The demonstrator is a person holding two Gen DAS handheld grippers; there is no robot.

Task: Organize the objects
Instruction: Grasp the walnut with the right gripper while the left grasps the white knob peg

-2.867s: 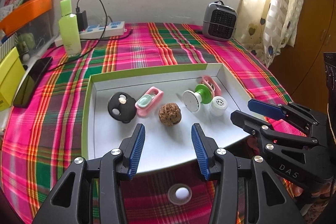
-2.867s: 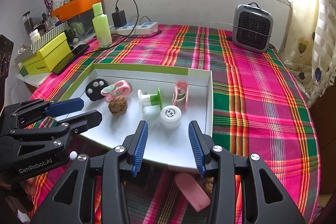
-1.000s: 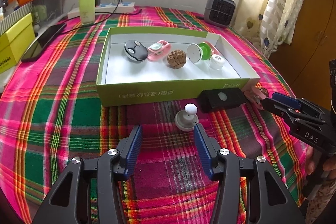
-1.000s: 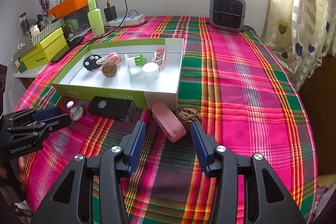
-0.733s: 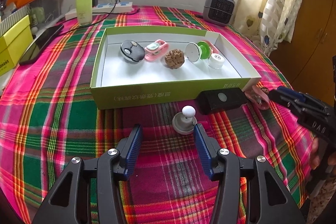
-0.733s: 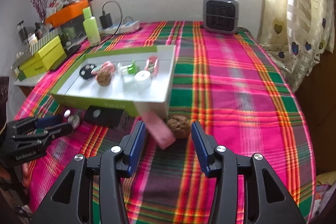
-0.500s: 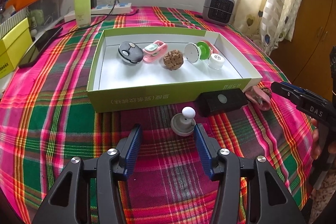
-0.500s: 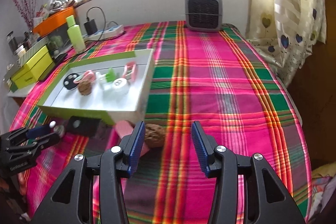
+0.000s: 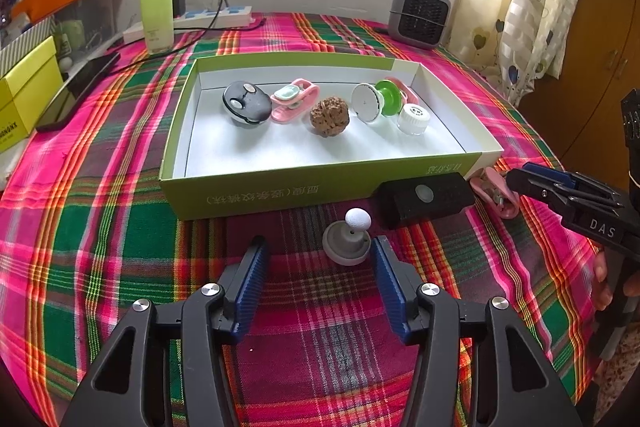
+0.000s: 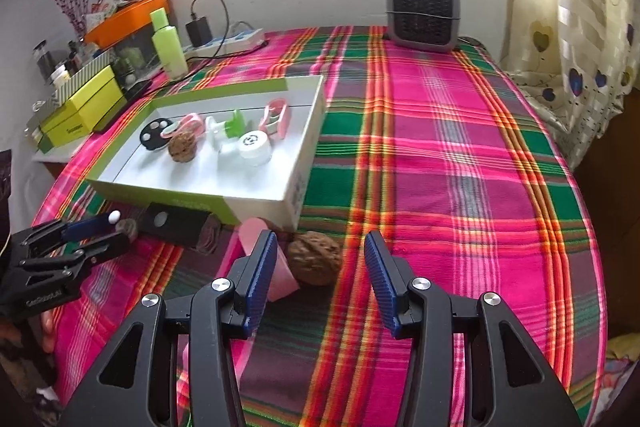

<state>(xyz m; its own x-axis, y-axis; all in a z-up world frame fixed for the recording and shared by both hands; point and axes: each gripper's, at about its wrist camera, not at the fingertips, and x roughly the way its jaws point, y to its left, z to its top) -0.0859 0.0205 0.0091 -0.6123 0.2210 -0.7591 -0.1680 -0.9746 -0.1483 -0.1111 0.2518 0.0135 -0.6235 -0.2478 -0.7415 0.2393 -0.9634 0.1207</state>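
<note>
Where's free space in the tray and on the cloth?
Tray: its near half is bare; the walnut and the rest line the back. Cloth is bare right of the tray up to the heater. Crowded along the tray's front wall: black box, pink clip.

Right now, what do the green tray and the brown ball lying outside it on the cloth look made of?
Green tray: likely cardboard, matte, with printed lettering on its side and thin folded white walls. Brown ball: looks like a walnut, a dull woody shell with deep wrinkles, though carved wood cannot be ruled out.

box wall (image 9: 280,187) ahead, open cloth (image 10: 460,147) rightward
</note>
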